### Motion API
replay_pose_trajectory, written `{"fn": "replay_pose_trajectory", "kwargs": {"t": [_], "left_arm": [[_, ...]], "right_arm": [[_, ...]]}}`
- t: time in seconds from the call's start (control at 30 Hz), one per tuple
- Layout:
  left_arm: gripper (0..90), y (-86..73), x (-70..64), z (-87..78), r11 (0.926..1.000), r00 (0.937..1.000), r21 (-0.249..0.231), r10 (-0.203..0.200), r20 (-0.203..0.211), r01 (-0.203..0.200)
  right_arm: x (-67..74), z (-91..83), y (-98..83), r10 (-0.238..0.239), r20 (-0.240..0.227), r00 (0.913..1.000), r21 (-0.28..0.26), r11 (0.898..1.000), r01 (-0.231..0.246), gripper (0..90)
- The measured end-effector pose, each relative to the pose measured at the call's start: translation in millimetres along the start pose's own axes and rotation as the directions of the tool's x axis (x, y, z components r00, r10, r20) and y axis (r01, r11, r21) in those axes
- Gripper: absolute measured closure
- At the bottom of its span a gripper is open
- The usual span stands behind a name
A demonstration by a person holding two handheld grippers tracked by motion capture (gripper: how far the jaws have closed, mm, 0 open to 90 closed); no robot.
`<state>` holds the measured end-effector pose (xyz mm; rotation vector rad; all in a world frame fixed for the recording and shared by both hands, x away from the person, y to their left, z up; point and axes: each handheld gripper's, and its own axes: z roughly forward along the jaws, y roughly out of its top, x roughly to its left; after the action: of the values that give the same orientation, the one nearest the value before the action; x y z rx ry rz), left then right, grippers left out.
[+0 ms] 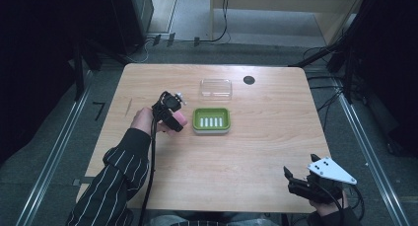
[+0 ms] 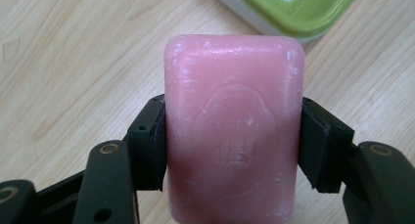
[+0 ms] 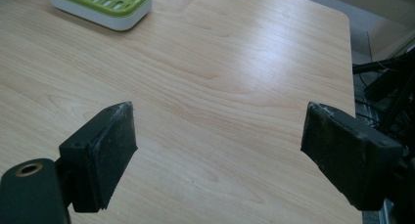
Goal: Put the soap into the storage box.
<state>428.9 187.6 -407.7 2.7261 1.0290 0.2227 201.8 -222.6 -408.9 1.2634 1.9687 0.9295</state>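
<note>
Left tongs (image 1: 178,121): held by a hand in a striped sleeve (image 1: 118,176), above the left-centre of the bench, clamped on a pink bar of soap (image 2: 234,131). In the left gripper view the pads press both long sides of the bar, which is lifted clear of the wood.

Soap: an oval seal is stamped into its face; the lettering inside is too faint to read. White scuffs along its edges.

Soap dish (image 1: 211,120): green slotted tray in a white base, just right of the soap, mid-bench. No label visible.

Clear lid (image 1: 216,88): transparent plastic, lying beyond the dish, apart from it.

Right tongs (image 1: 291,179): at the near right corner of the bench, topped by a grey three-cornered plate; in the right gripper view the pads stand wide apart with nothing between them.

Bench (image 1: 266,137): pale wood grain, rounded corners, a dark round cable hole (image 1: 249,80) near the far edge.

Room: grey floor, metal floor rails on both sides, black cables trailing at the back and right, dark surroundings.
</note>
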Motion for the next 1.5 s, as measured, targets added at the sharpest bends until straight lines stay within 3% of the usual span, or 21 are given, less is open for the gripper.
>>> {"fn": "replay_pose_trajectory", "kwargs": {"t": [0.27, 0.6, 1.0, 1.5], "left_arm": [[38.7, 14.0, -5.8, 1.9, 0.9981, 0.9981, 0.002, 0.061, 0.006, -0.061], [38.7, 30.3, -12.4, 1.6, 0.9939, 0.9941, -0.026, 0.108, 0.013, -0.107], [38.6, 45.7, -16.7, 1.5, 0.9846, 0.9852, -0.038, 0.171, 0.012, -0.170], [38.6, 63.2, -20.8, 7.8, 0.9681, 0.9684, -0.029, 0.249, 0.011, -0.249]], "right_arm": [[-2.5, -5.0, -4.5, 0.015, 0.017, 0.9997, 0.004, 1.000, -0.015, 13.5], [-4.4, -9.4, -8.0, 0.026, 0.033, 0.9991, 0.008, 1.000, -0.026, 13.5], [-6.7, -14.2, -11.9, 0.038, 0.049, 0.9981, 0.017, 0.999, -0.038, 13.5], [-9.1, -21.9, -18.1, 0.051, 0.076, 0.9958, 0.025, 0.998, -0.053, 13.5]]}}
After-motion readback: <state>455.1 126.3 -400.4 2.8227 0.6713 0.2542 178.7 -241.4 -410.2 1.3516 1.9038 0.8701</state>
